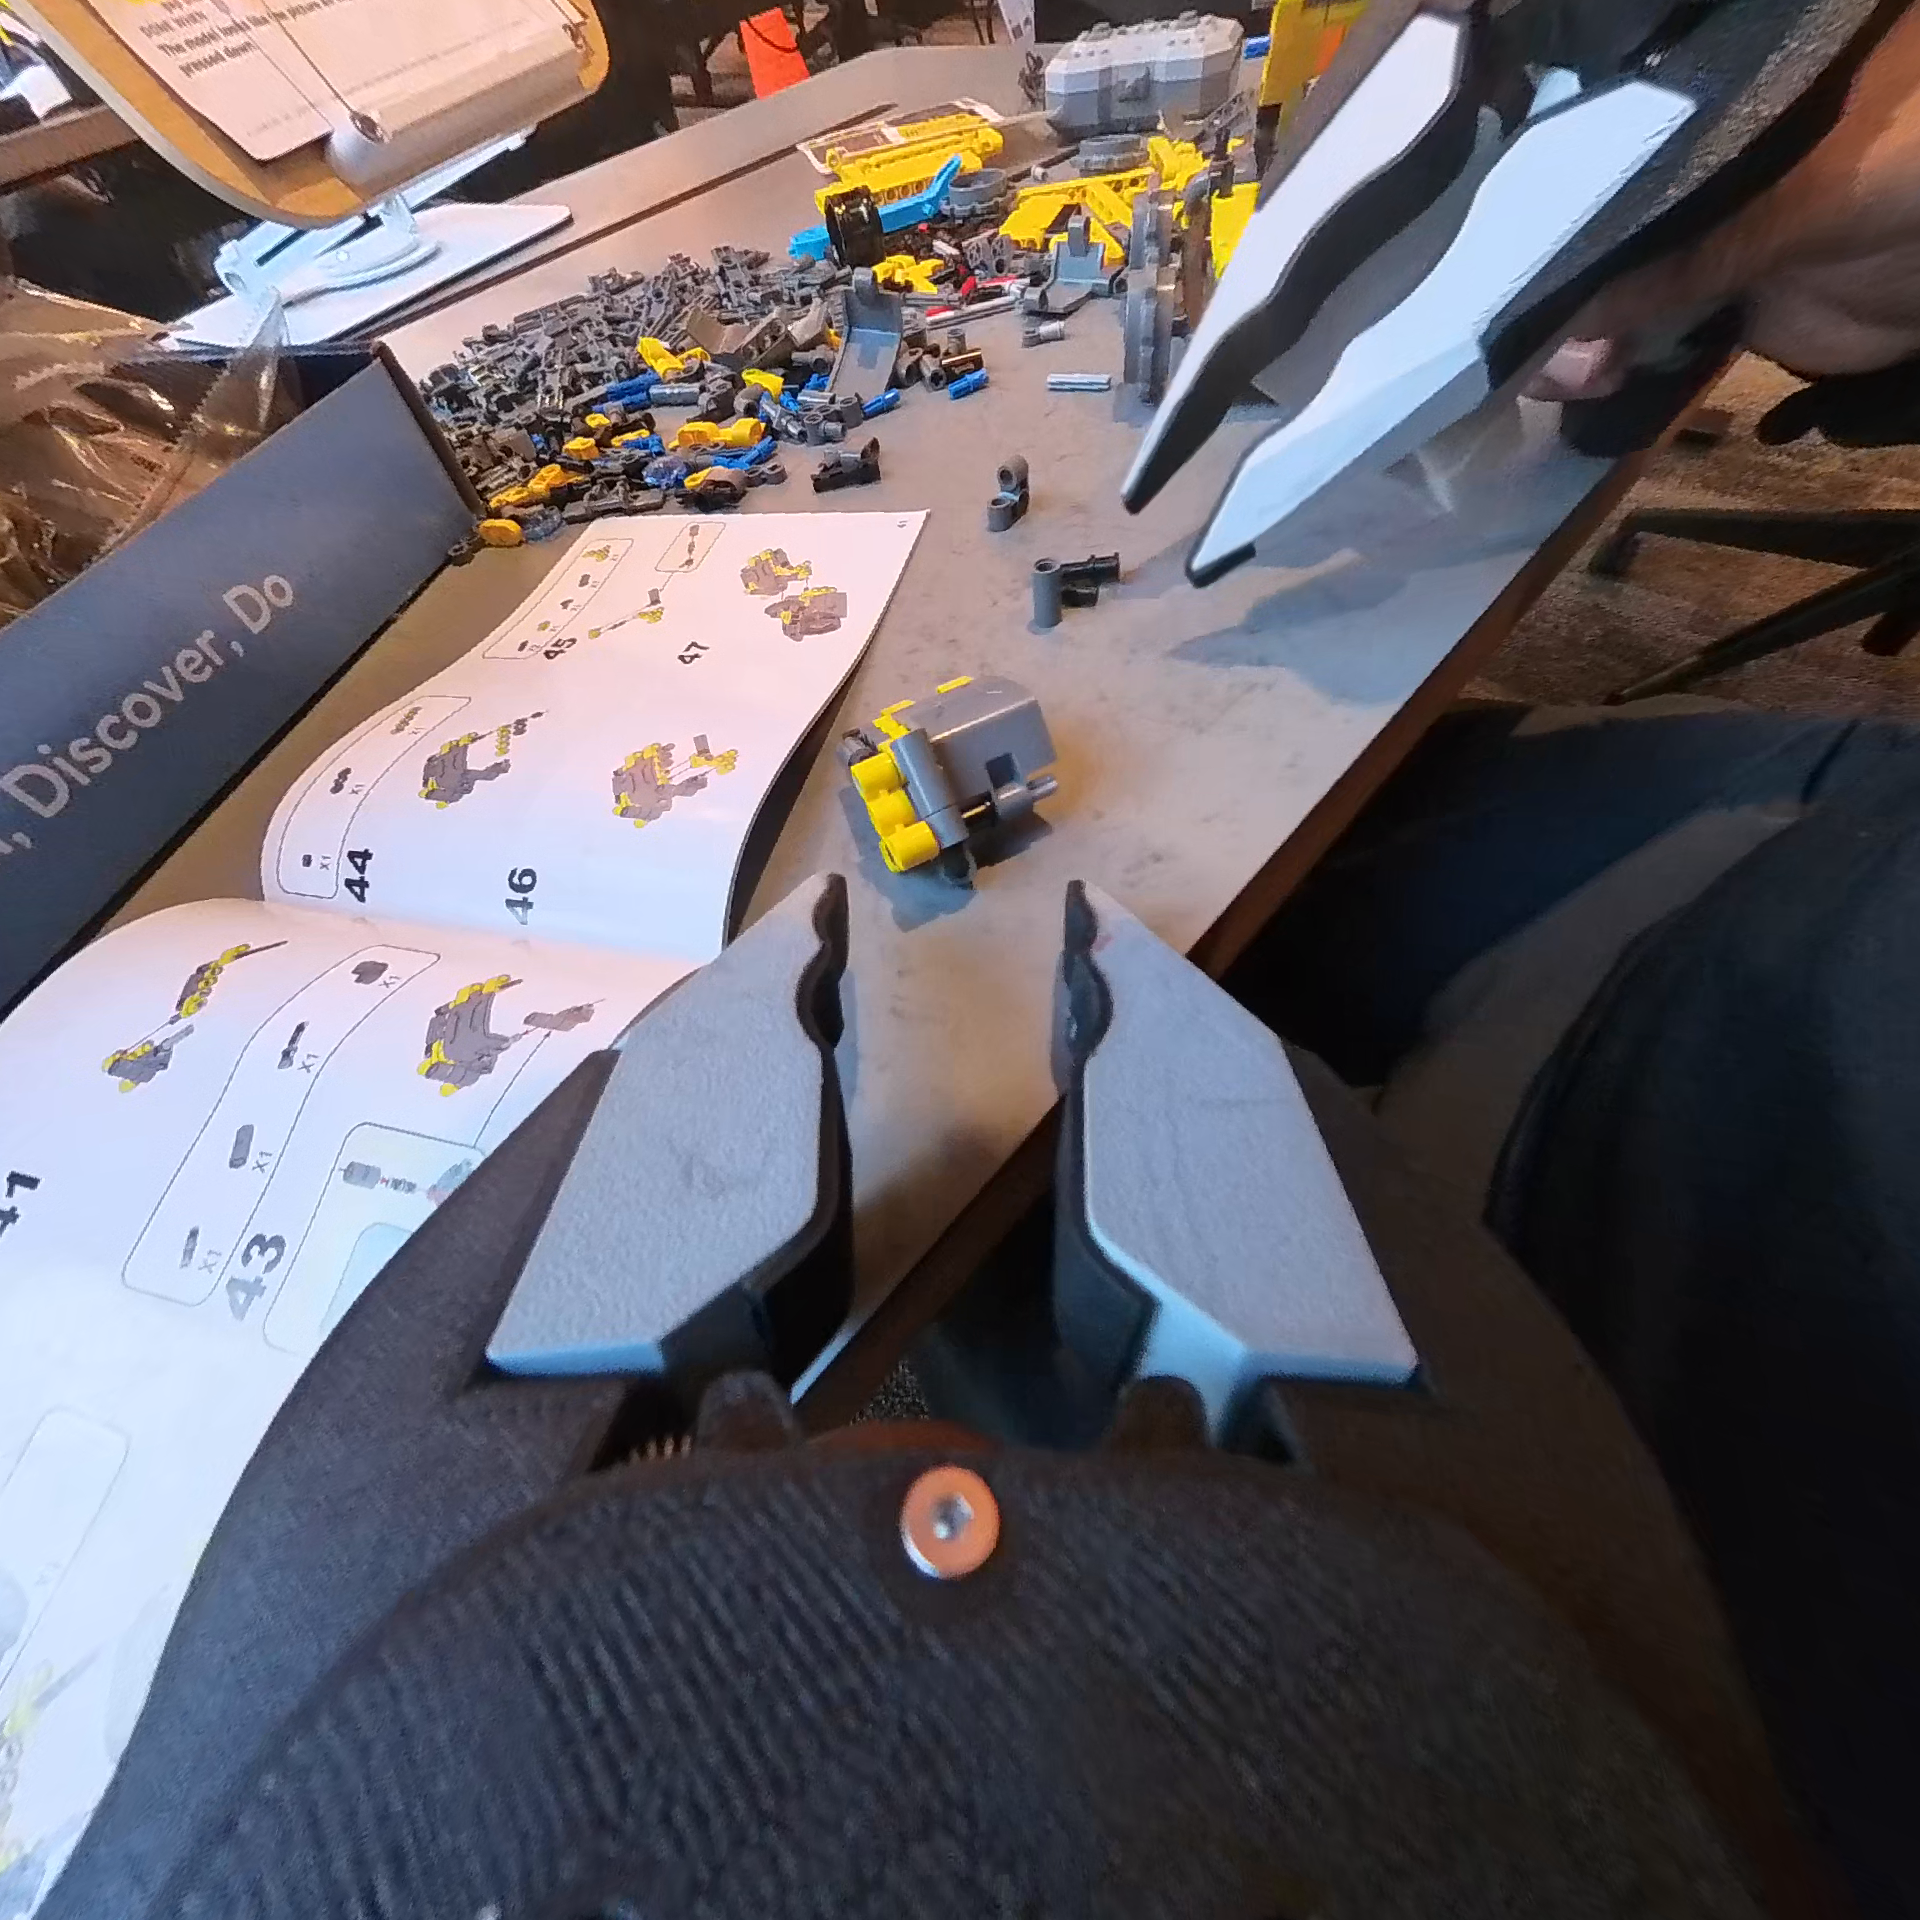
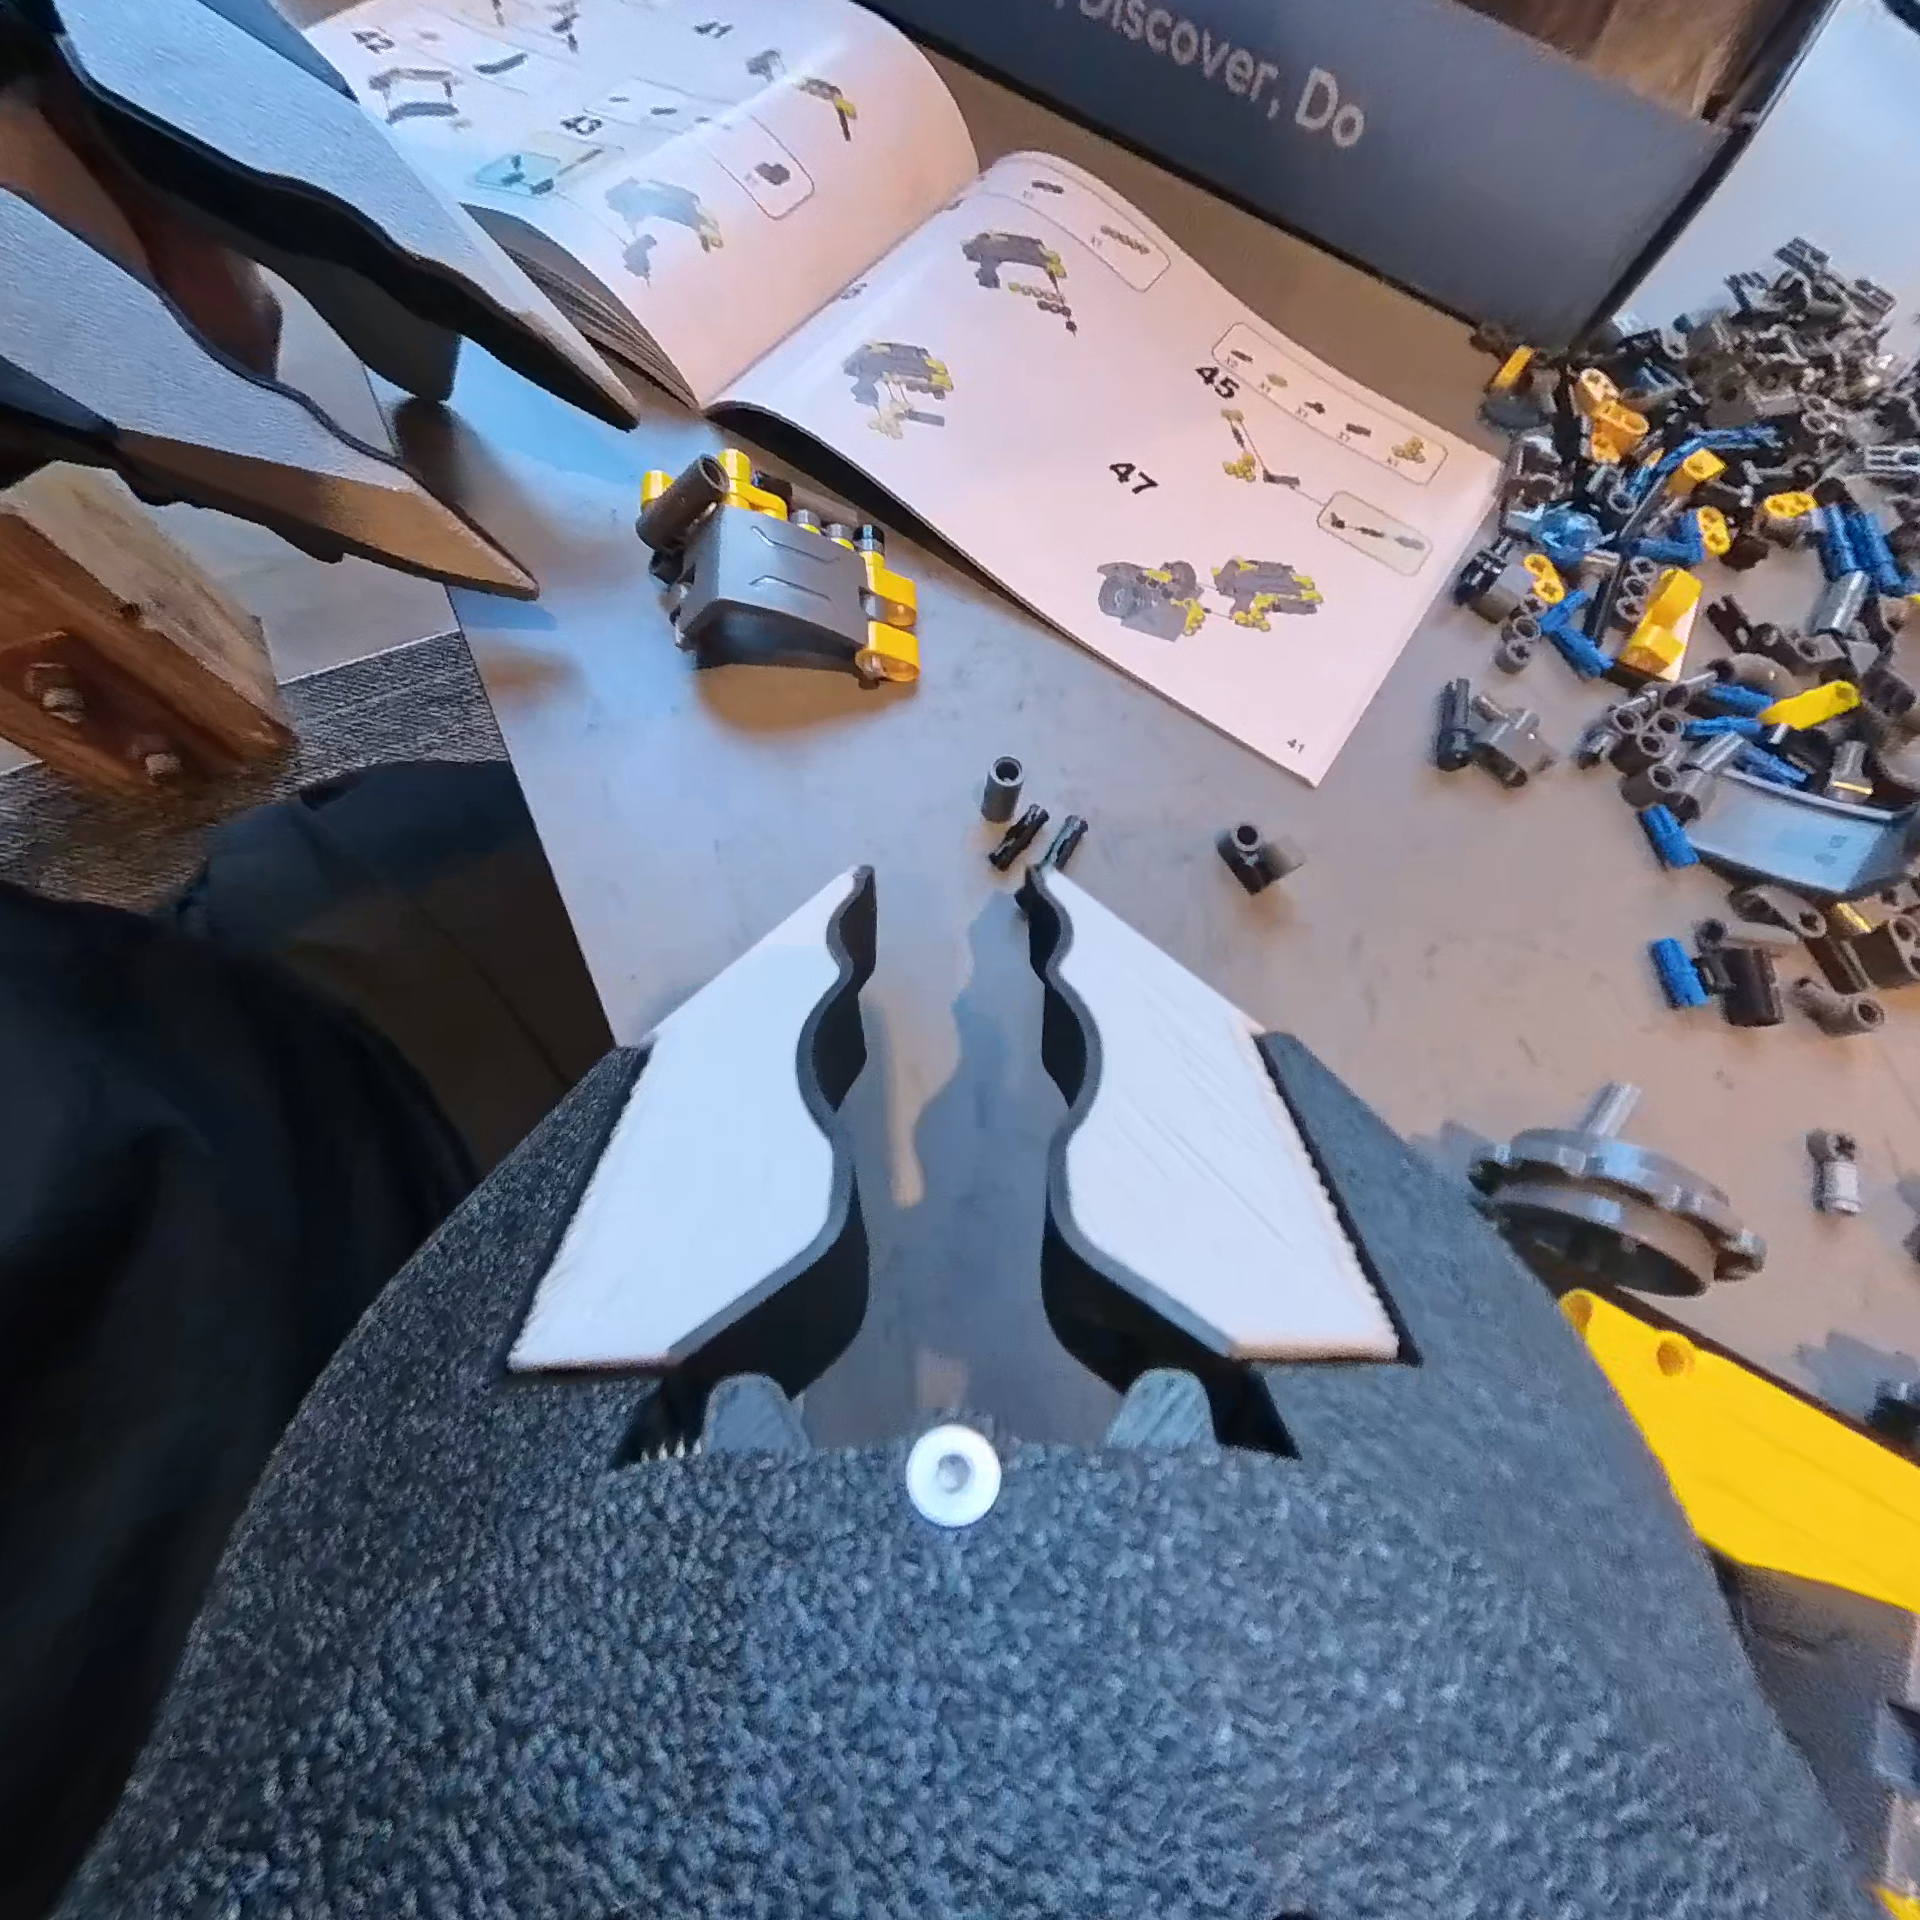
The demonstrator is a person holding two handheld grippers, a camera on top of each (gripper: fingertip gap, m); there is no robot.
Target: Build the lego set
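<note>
A small grey and yellow brick assembly lies on the grey table just beyond my left gripper, which is open and empty. The assembly also shows in the right wrist view. My right gripper is open and empty, low over the table. Just past its tips lie two black pins, a small grey sleeve and a dark connector. The right gripper also shows in the left wrist view, above small grey and black pieces.
An open instruction booklet lies left of the assembly. A dark box stands behind it. A heap of grey, blue and yellow parts lies beyond, with larger yellow builds. A round grey turntable part lies at right. The table edge runs beside a person's legs. From my right tips it is roughly 5 cm to the dark connector; from my left, 15 cm. Look for it in the left wrist view too.
</note>
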